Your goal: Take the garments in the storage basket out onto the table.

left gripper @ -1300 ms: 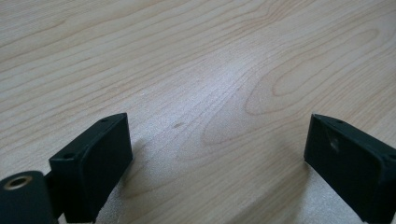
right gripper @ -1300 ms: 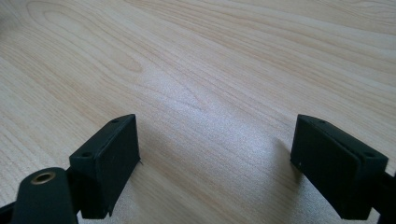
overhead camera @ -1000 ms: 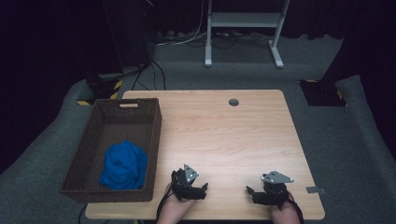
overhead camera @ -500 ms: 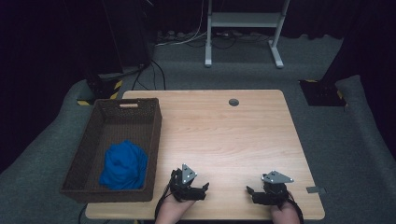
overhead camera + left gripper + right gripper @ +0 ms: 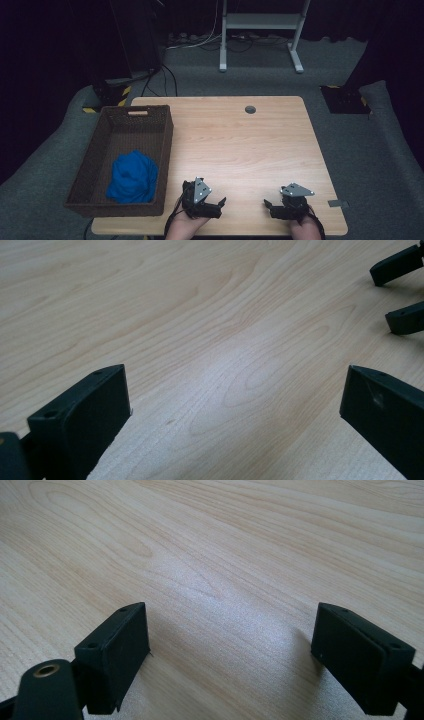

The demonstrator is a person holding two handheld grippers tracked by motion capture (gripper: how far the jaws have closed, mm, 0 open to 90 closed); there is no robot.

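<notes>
At the near edge of the surface (image 5: 235, 145), your left gripper (image 5: 216, 206) and right gripper (image 5: 269, 207) rested wide open and empty; the left fingers (image 5: 85, 425) had just been opening, and the blue cloth (image 5: 132, 177) lay left in the basket (image 5: 167, 150), nearer your left gripper.

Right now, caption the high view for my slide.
Two open grippers rest on the table beside a basket holding blue cloth.

The left gripper (image 5: 216, 204) and the right gripper (image 5: 270, 208) are held low over the near edge of the table (image 5: 240, 145), well apart, with bare tabletop (image 5: 215, 340) between and beyond them. A basket (image 5: 95, 165) is set on the table's left side, just to the left of the left gripper, and a bundled cloth (image 5: 132, 176) lies in its near half. A small round hole (image 5: 250, 109) is found in the far part of the table, beyond both grippers.
</notes>
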